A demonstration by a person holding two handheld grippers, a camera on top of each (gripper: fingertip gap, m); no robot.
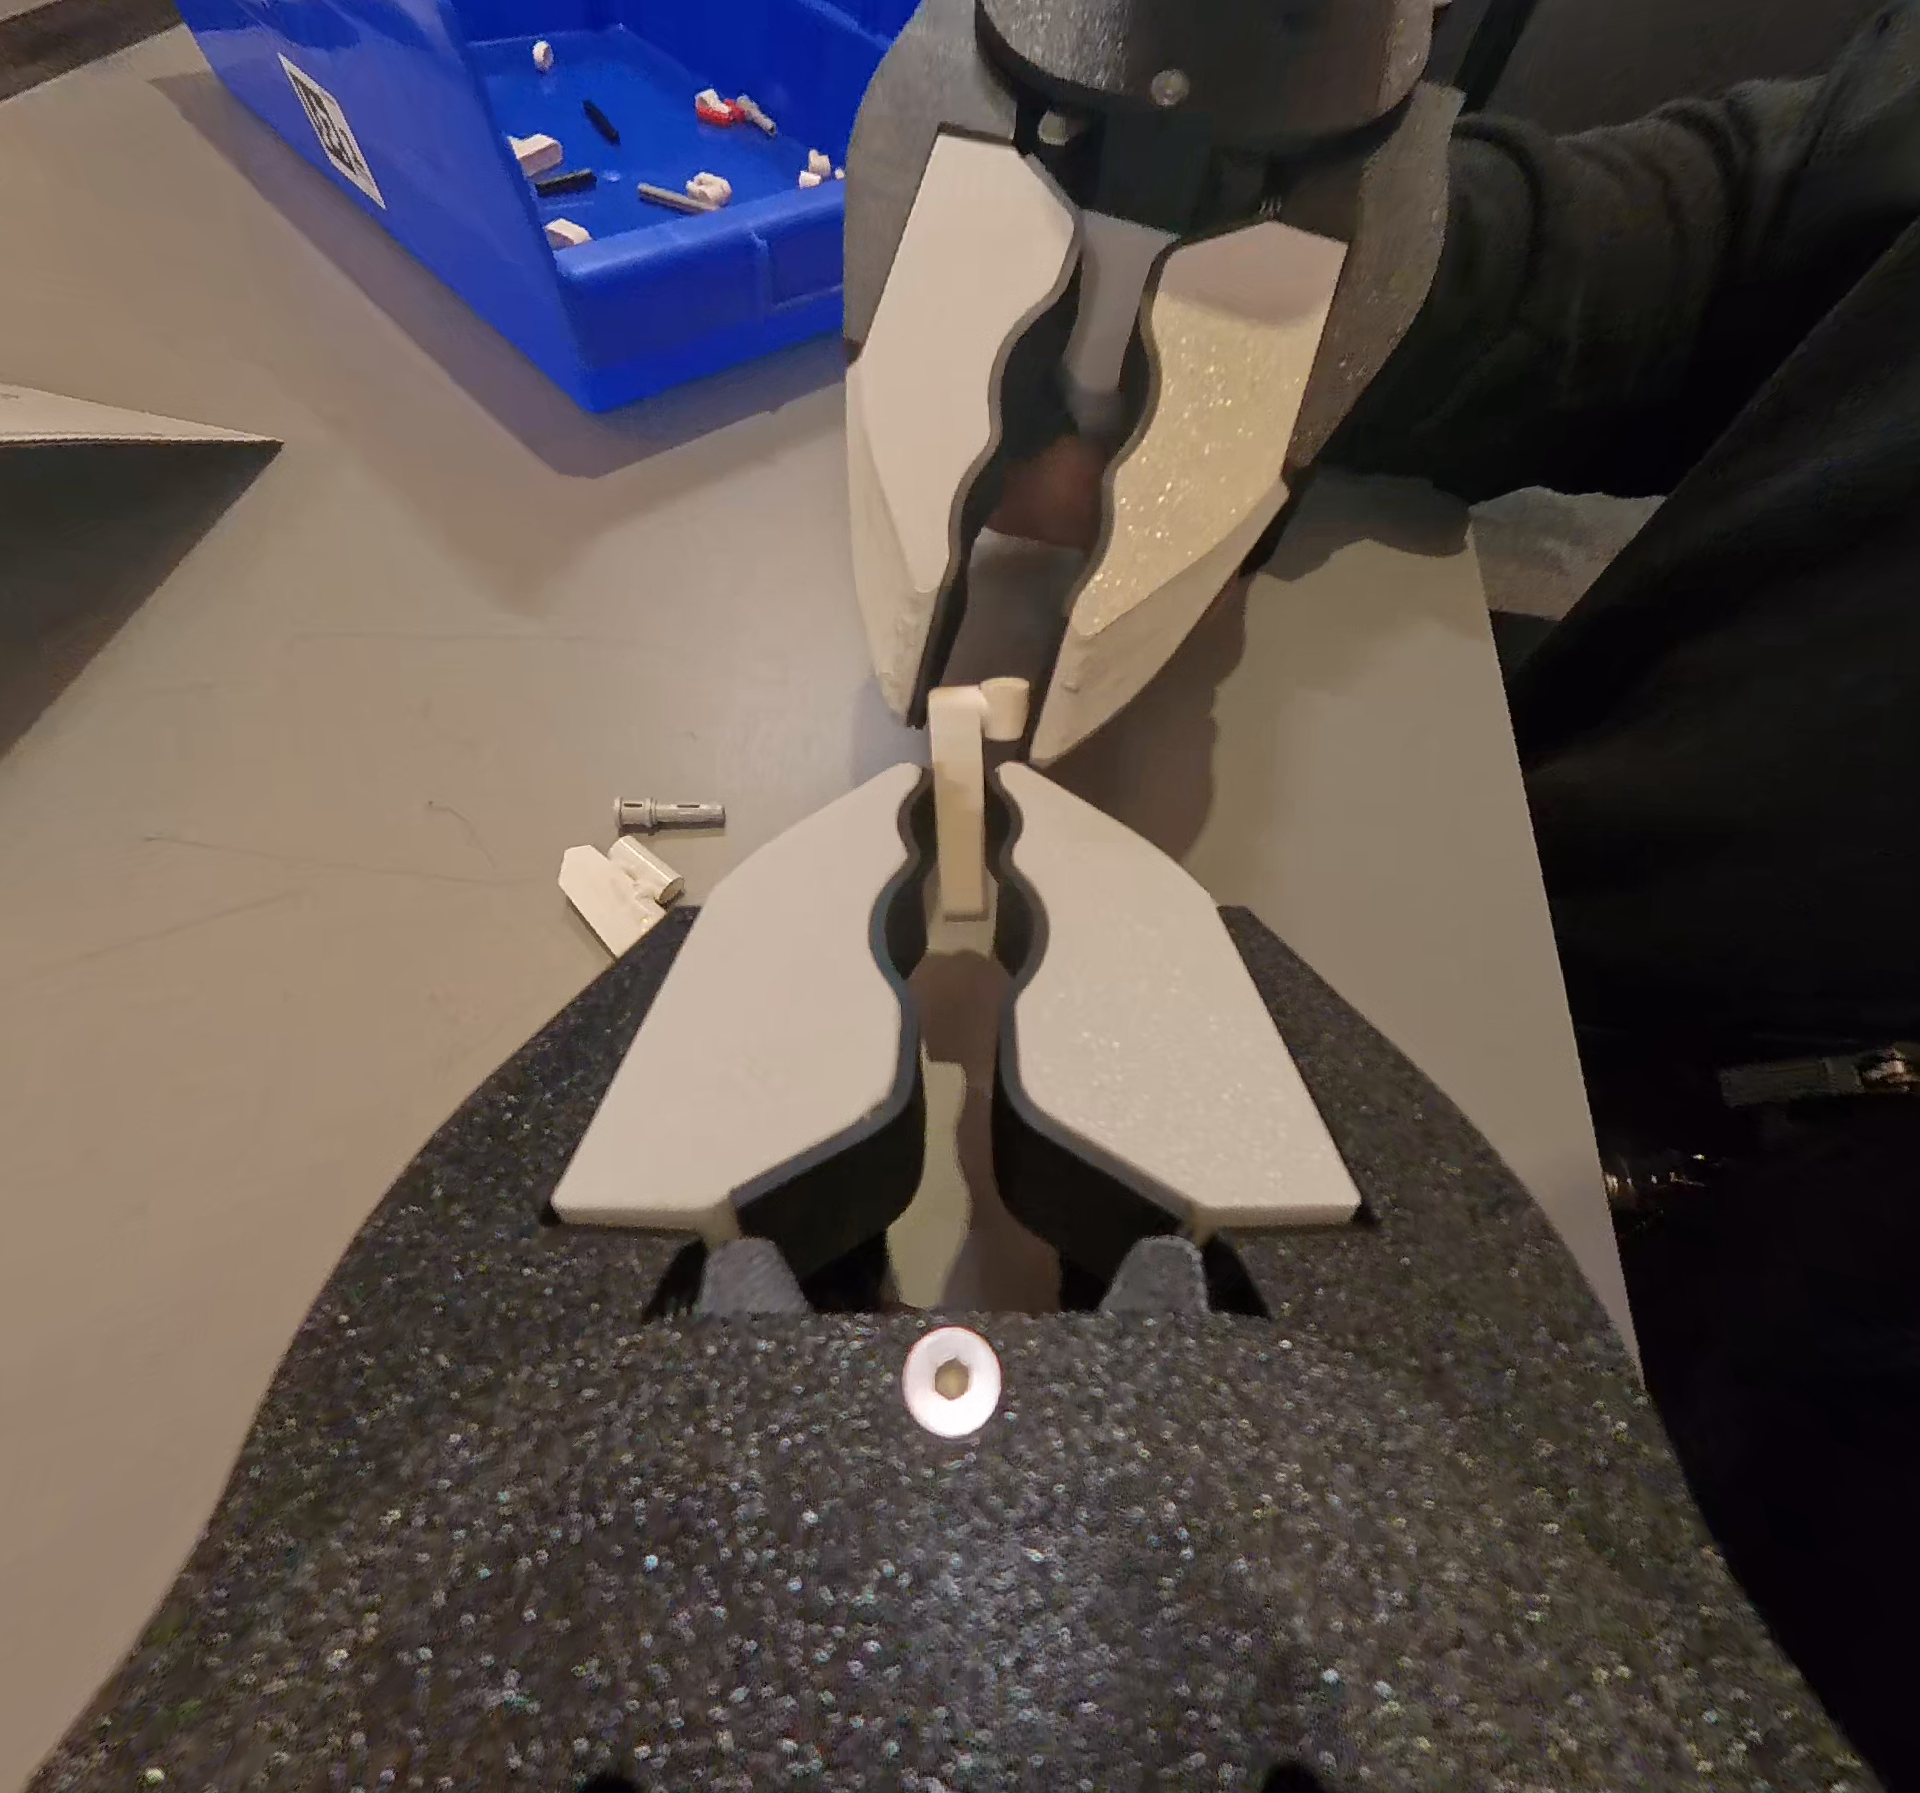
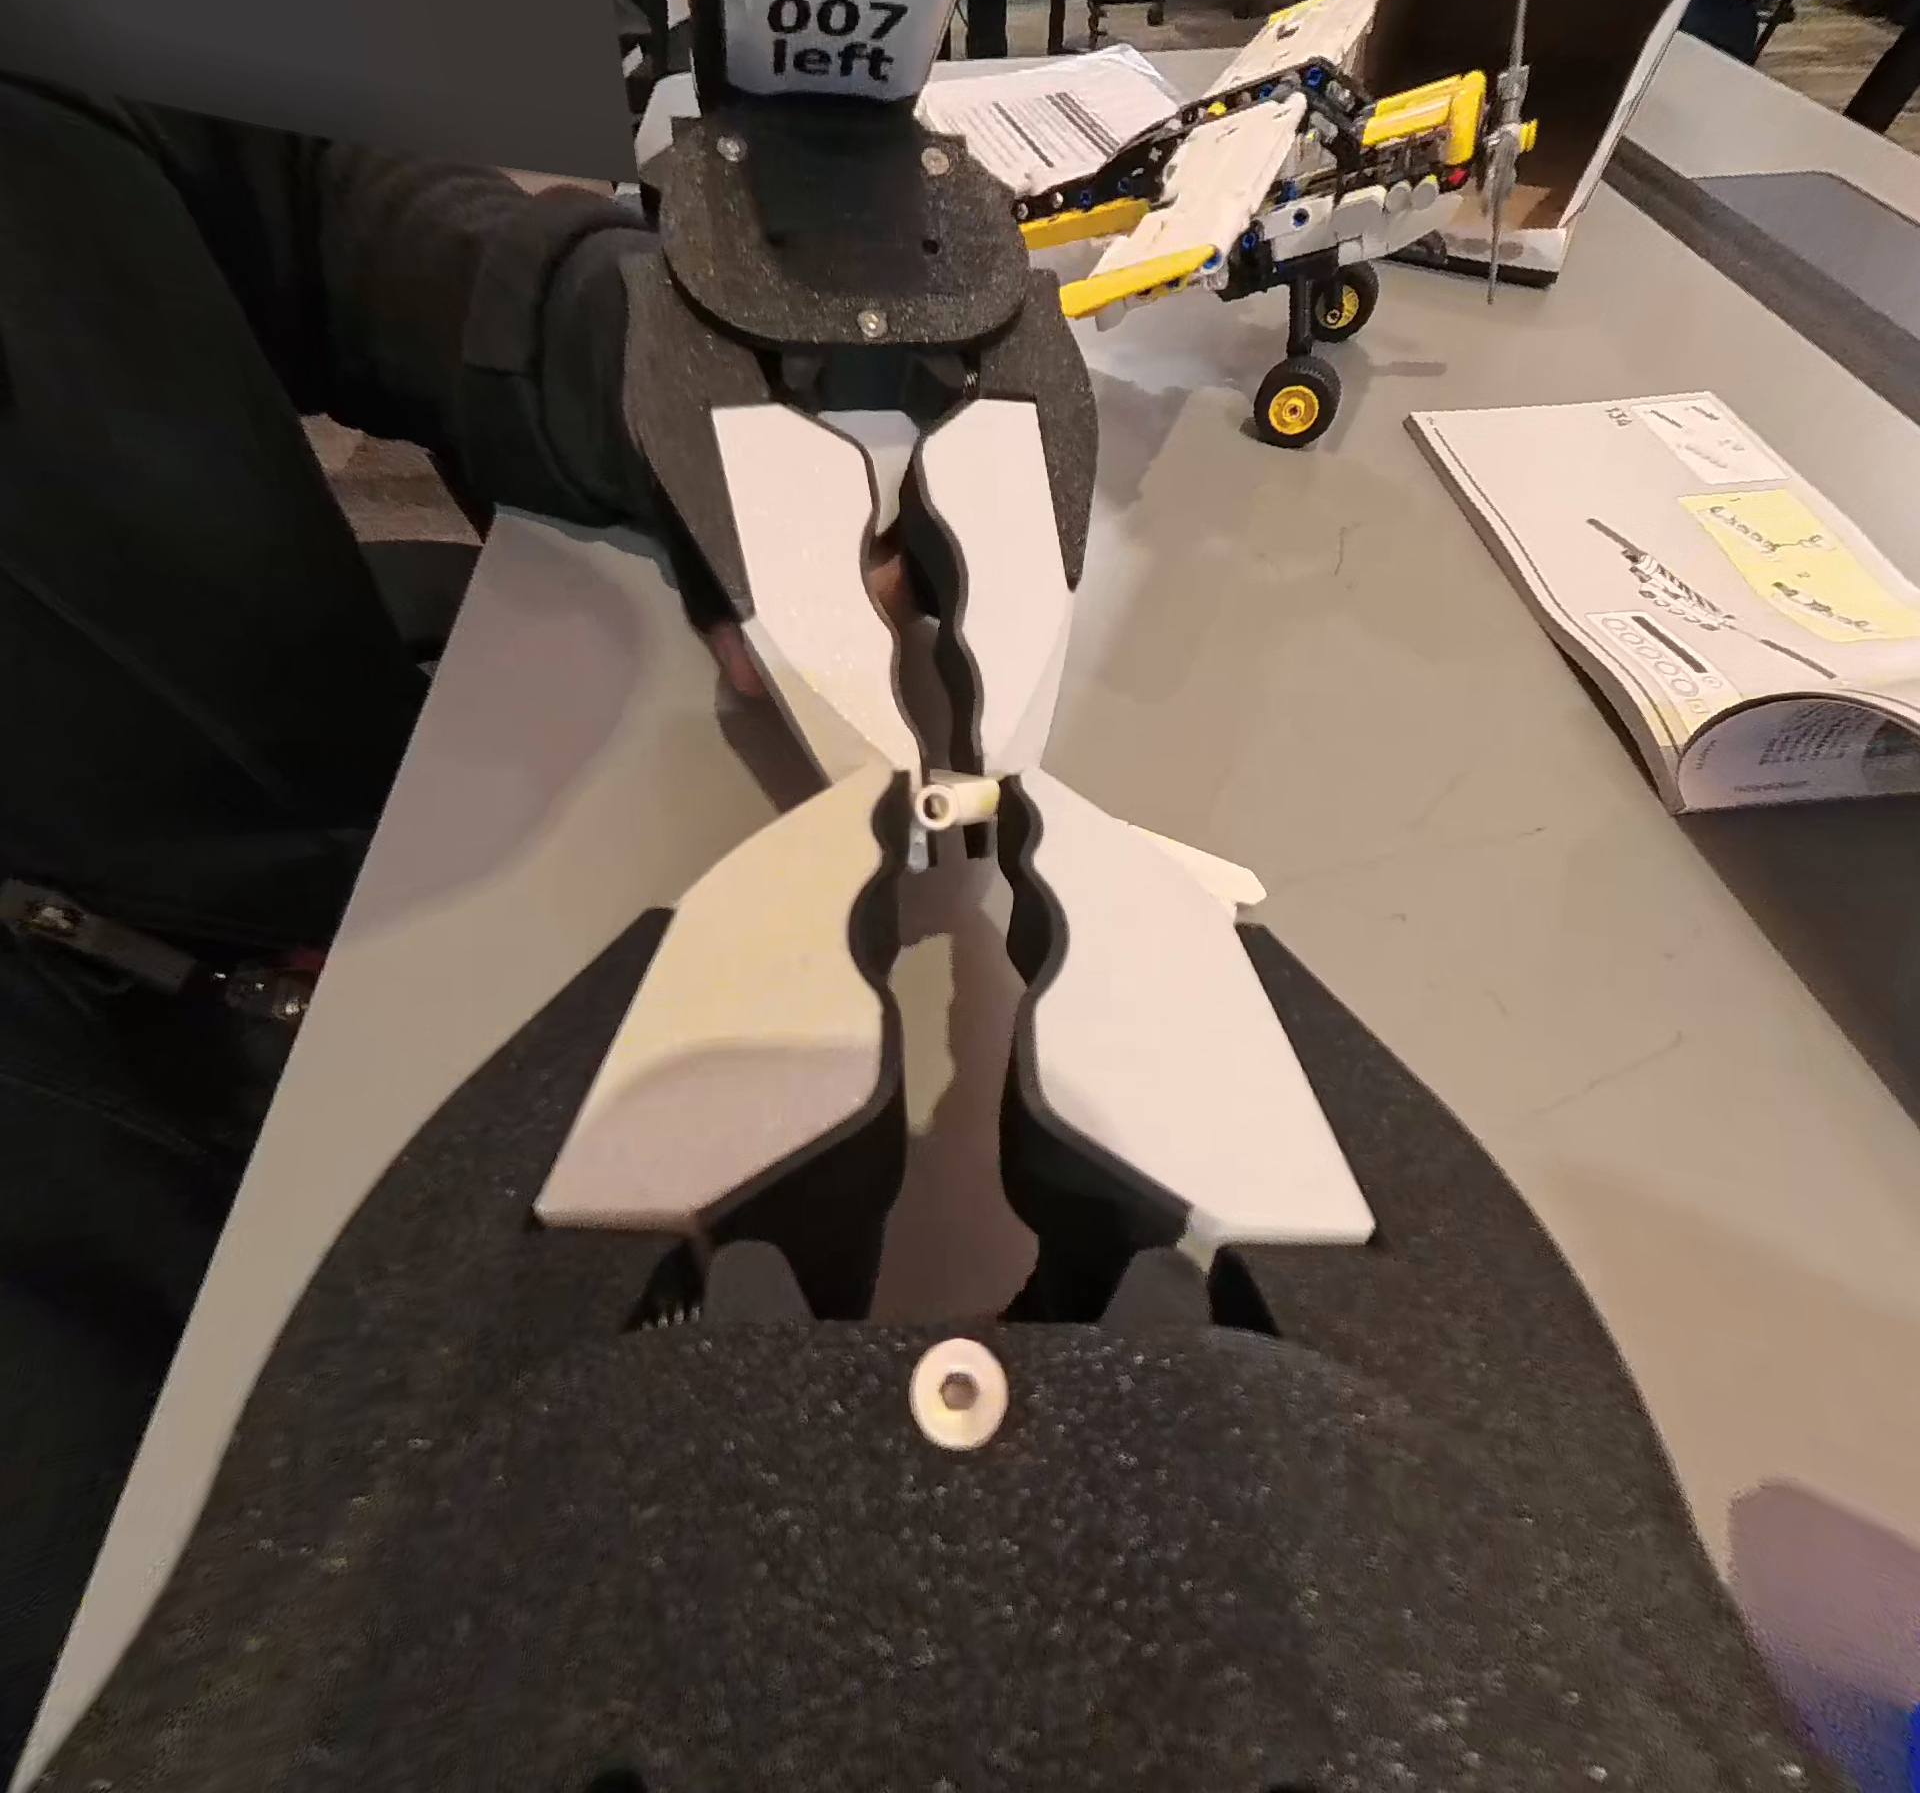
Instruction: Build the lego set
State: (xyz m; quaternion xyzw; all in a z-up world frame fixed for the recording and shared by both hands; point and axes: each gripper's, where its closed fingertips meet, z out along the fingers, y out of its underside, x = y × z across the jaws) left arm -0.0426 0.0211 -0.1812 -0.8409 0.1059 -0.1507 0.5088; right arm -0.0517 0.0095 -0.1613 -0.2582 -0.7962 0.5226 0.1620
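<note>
Over grey table [image 1: 312,600], left claw [image 1: 961,782] grips white piece [image 1: 961,808]; right claw's [image 2: 951,798] grip unclear

Two wide-angle cameras, each mounted on a handheld gripper, look forward along their own fingers from close above a grey table [image 1: 312,652]. The left wrist view faces the table's far left, where a blue bin [image 1: 644,185] stands near, with the right gripper [image 1: 977,704] coming in from above, tip to tip with its own. The right wrist view faces the opposite way, toward a yellow-and-white model plane [image 2: 1278,185] and an open booklet [image 2: 1704,600] farther off, with the left gripper [image 2: 956,777] head-on. Both views share the small white part [image 1: 961,808] at the meeting fingertips and the table's near edge.
</note>
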